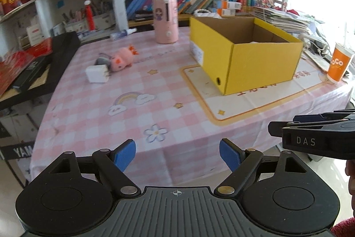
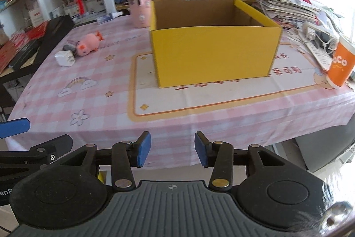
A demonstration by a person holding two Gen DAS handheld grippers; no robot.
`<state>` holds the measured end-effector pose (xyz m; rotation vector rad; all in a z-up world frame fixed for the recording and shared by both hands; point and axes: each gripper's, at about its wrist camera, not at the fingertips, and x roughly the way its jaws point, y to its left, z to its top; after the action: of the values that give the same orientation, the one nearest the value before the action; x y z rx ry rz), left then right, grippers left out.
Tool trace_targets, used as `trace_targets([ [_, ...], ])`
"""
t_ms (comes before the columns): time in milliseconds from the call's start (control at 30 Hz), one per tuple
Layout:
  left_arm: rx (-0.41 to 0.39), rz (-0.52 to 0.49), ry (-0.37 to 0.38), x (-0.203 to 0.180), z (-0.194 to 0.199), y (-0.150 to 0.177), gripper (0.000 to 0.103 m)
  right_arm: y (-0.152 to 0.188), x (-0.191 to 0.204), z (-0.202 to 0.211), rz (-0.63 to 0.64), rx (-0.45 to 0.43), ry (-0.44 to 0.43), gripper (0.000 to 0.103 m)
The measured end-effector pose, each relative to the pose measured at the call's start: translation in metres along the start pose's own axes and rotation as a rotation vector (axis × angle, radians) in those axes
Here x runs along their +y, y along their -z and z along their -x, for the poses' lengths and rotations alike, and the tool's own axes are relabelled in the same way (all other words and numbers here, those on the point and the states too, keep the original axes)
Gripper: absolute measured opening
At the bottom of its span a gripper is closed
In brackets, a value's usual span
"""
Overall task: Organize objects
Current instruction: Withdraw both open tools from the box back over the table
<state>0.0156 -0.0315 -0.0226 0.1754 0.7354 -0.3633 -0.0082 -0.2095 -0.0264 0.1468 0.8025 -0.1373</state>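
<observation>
An open-topped yellow cardboard box [image 2: 213, 54] with a plain brown interior is seen on the pink checked tablecloth [image 2: 93, 108], while the left gripper [image 1: 177, 156] and right gripper [image 2: 172, 151] are held wide and empty.

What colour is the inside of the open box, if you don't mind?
Plain cardboard brown inside the yellow box, best seen from the left wrist view.

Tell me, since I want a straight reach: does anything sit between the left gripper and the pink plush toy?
Nothing visible does. The left gripper hangs open off the table's near edge, and only bare tablecloth lies between it and the pink plush toy. A white charger touches the toy's near-left side.
</observation>
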Motion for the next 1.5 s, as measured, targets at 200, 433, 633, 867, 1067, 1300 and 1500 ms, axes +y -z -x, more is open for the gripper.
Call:
trace_targets([
  [200, -0.010, 0.040, -0.047, 0.022, 0.012, 0.008, 0.085, 0.003, 0.027, 0.003, 0.043, -0.009, -0.044, 0.045],
  [433, -0.024, 0.083, -0.094, 0.045, 0.023, 0.015, 0.085, 0.000, 0.055, 0.004, 0.092, -0.026, -0.086, 0.047],
  [633, -0.040, 0.099, -0.114, 0.060, 0.030, 0.017, 0.086, -0.002, 0.073, 0.005, 0.117, -0.043, -0.108, 0.051],
  [867, -0.053, 0.122, -0.123, 0.072, 0.034, 0.018, 0.086, -0.005, 0.088, 0.007, 0.149, -0.057, -0.124, 0.053],
  [1067, -0.052, 0.137, -0.135, 0.078, 0.031, 0.018, 0.086, -0.009, 0.096, 0.002, 0.163, -0.056, -0.137, 0.054],
  [1300, -0.041, 0.140, -0.153, 0.086, 0.018, 0.010, 0.086, -0.017, 0.103, -0.013, 0.170, -0.052, -0.161, 0.055],
  [1500, -0.034, 0.139, -0.170, 0.099, -0.001, -0.007, 0.086, -0.038, 0.110, -0.038, 0.161, -0.036, -0.175, 0.055],
])
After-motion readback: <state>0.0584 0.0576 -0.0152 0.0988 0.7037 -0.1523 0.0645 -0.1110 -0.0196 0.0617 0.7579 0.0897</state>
